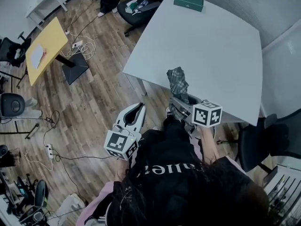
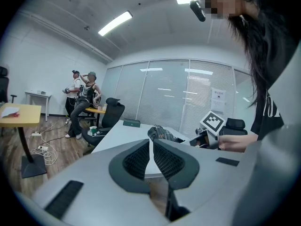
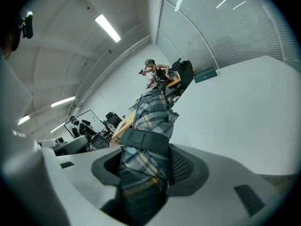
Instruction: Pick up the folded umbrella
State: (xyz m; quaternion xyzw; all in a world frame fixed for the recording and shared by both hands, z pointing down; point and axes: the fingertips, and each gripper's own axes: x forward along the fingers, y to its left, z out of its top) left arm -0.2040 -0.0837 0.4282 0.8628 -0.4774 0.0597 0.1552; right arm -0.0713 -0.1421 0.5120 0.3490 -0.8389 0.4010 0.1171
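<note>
- We see a pale grey table (image 1: 211, 46), its top bare except for a green box (image 1: 188, 1) at the far edge.
- The folded umbrella (image 1: 178, 81), plaid in grey and yellow, is at the table's near edge, sticking out forward from the right gripper (image 1: 181, 102).
- In the right gripper view, the jaws are closed on the umbrella's body, with its strap band just ahead of the pads.
- The left gripper (image 1: 139, 107) hangs off the table over the wooden floor (image 1: 94, 102), beside the near left corner. Its fingers (image 2: 138, 159) meet at the tips with nothing between them.
- Left of the table the floor is mostly open. White cables (image 1: 82, 46) trail towards a yellow table (image 1: 44, 48), which stands well apart.
- A black office chair (image 1: 263, 142) stands close by our right side, and a pale partition (image 1: 282, 65) runs along the table's right edge.
- Past the far left corner there is another black chair (image 1: 141, 8).
- Two people (image 2: 84, 91) stand beyond it, in front of a glass wall with blinds (image 2: 174, 93).
</note>
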